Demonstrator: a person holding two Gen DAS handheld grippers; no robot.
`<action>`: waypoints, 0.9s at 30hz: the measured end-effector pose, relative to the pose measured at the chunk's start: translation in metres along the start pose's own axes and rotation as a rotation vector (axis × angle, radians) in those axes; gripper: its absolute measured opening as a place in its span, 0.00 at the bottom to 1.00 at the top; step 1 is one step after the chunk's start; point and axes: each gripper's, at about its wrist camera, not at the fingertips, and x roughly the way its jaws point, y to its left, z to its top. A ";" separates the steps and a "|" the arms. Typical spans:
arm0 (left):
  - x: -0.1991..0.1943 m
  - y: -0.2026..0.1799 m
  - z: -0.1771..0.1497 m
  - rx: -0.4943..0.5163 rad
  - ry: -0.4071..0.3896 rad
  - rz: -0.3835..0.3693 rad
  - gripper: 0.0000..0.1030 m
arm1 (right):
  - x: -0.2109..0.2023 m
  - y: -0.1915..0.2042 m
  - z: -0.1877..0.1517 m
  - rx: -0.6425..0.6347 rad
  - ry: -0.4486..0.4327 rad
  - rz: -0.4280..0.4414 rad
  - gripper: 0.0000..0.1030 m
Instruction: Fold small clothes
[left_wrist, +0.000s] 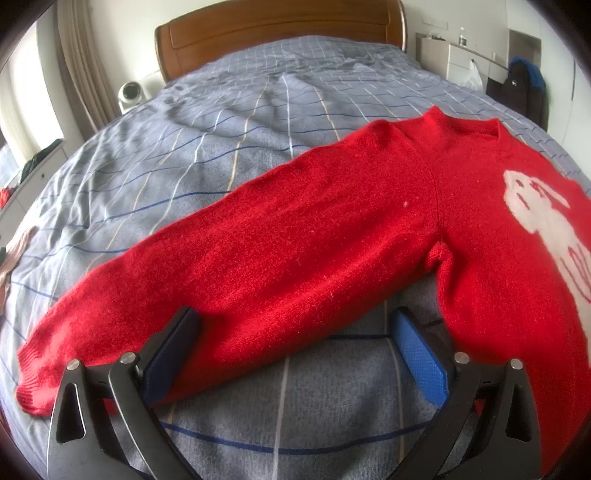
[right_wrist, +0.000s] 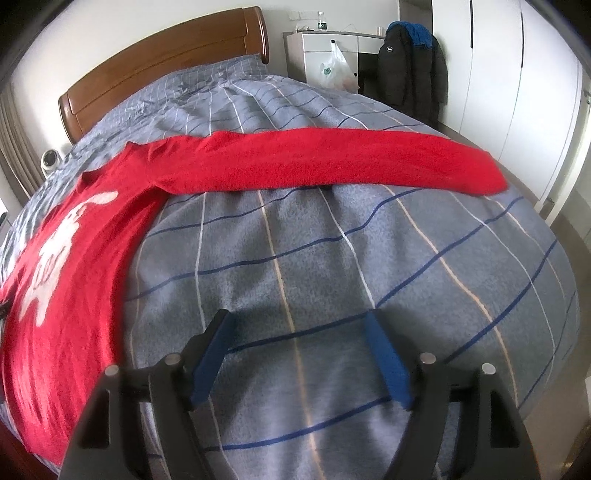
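Note:
A small red sweater (left_wrist: 461, 206) with a white figure on its front lies flat on the grey checked bed (left_wrist: 258, 118), both sleeves spread out. In the left wrist view its left sleeve (left_wrist: 229, 266) runs toward the lower left. My left gripper (left_wrist: 295, 321) is open over that sleeve's lower edge, with nothing between the blue pads. In the right wrist view the sweater body (right_wrist: 70, 266) is at left and the other sleeve (right_wrist: 351, 162) stretches right. My right gripper (right_wrist: 299, 321) is open and empty over bare bedspread (right_wrist: 332, 258), well short of the sleeve.
A wooden headboard (left_wrist: 280, 33) stands at the far end. A white round device (left_wrist: 129, 92) sits beside the bed at left. A white cabinet (right_wrist: 325, 48) with a plastic bag and dark jackets (right_wrist: 410, 62) stand at right. The bed's right edge (right_wrist: 546, 280) drops to the floor.

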 end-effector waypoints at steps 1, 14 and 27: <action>0.000 0.000 0.000 0.000 0.000 0.000 1.00 | 0.000 -0.001 0.000 0.006 -0.003 0.004 0.71; 0.000 0.000 0.000 0.000 0.000 0.000 1.00 | -0.004 -0.006 -0.003 -0.013 -0.017 0.058 0.74; 0.000 0.000 0.000 -0.001 0.000 0.001 1.00 | -0.003 0.004 -0.004 -0.042 -0.001 0.013 0.74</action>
